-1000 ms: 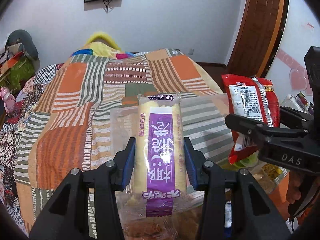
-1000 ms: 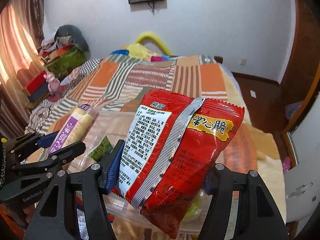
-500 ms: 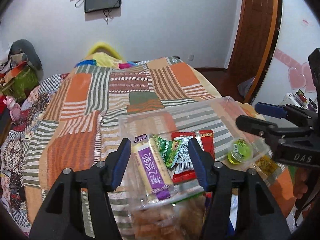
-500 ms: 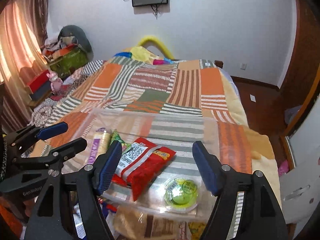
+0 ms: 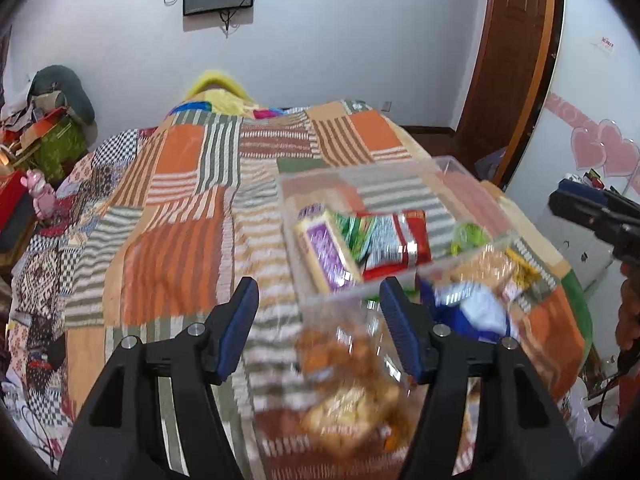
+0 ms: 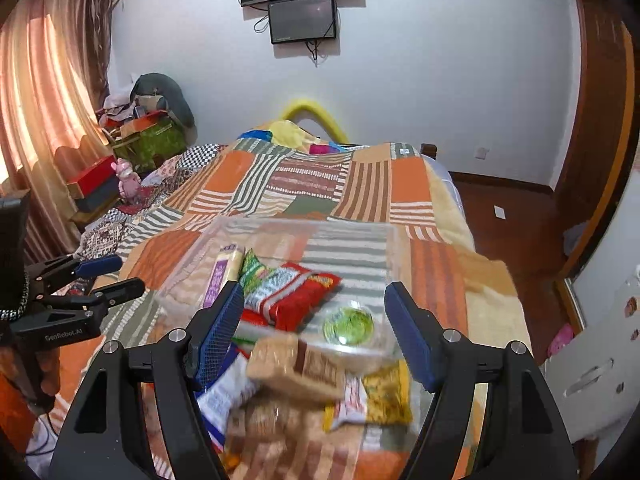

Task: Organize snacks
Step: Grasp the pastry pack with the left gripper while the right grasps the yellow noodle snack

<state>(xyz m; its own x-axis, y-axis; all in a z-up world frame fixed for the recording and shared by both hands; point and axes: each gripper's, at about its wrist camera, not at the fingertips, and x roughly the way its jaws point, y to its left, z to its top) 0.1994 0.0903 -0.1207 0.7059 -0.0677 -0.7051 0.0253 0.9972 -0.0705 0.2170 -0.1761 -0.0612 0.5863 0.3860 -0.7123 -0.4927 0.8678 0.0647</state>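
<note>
From the left wrist, our left hand-held gripper stands released and empty, its jaws just opened; the purple snack bar it carried now lies in the clear bin.

From the right wrist, our right hand-held gripper is also released; its red packet, light and crinkly, best pinched by its edge seam, lies in the bin.

Two wrist views over one bed
</note>
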